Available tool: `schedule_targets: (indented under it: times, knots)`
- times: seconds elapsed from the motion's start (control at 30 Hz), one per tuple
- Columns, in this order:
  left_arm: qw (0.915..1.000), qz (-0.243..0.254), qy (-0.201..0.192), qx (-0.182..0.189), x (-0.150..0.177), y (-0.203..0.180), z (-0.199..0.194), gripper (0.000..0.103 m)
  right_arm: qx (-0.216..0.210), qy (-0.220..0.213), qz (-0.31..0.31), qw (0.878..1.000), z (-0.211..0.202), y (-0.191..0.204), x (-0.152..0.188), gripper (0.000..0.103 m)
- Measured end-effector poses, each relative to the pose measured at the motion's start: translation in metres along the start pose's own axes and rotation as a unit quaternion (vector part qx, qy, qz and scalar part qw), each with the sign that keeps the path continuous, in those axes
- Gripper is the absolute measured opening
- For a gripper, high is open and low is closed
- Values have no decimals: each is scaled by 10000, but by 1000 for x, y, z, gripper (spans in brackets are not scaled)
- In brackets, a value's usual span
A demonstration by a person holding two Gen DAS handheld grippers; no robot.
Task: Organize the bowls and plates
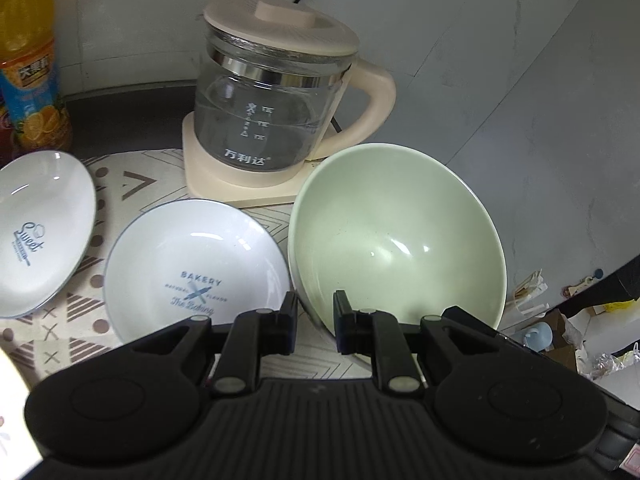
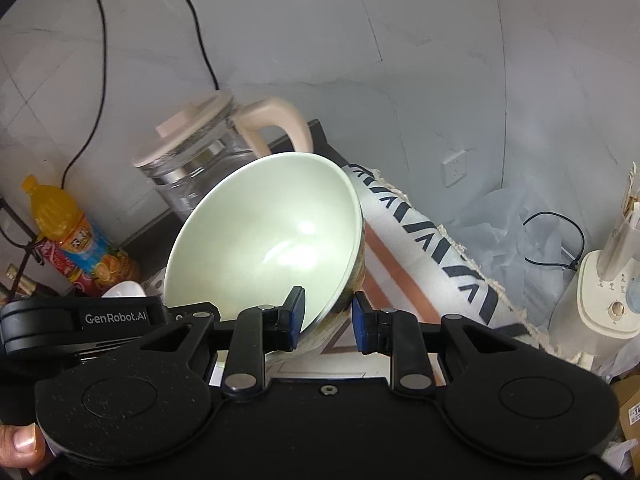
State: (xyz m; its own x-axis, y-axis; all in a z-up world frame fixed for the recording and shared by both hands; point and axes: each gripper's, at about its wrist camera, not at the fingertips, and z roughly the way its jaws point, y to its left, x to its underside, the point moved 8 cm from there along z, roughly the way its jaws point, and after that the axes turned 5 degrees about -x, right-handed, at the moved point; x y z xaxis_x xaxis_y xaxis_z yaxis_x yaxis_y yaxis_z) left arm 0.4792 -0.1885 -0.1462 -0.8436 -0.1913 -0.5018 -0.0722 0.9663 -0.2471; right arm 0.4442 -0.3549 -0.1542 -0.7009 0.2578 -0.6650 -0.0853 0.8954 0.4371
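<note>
A pale green bowl (image 1: 396, 240) hangs tilted above the table, gripped on two sides. My left gripper (image 1: 316, 320) is shut on its rim, one finger inside the bowl and one outside. In the right wrist view the green bowl (image 2: 272, 236) leans left, and my right gripper (image 2: 328, 320) is shut on its wall near the rim. Two white plates lie flat on the patterned cloth (image 1: 132, 184): one printed BAKERY (image 1: 196, 268), one printed Sweet (image 1: 40, 232) at the far left.
A glass kettle (image 1: 272, 112) on a cream base stands just behind the bowl, against the grey wall. An orange juice bottle (image 1: 28, 60) stands at the back left. The cloth hangs over the table's right edge (image 2: 432, 240); a white appliance (image 2: 600, 304) and clutter lie beyond.
</note>
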Motion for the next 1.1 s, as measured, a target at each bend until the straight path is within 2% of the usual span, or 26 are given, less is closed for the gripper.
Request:
schedule_targets:
  times: [0.57,1.1]
  knots:
    - [9998,10,-217,43,22,35,-51,16,3,-190,-136,9997,-37,48,32,25]
    - [9998,-147,-106,39,65,70,-77,16,17,-104,-231,9997,-57,76,74,25]
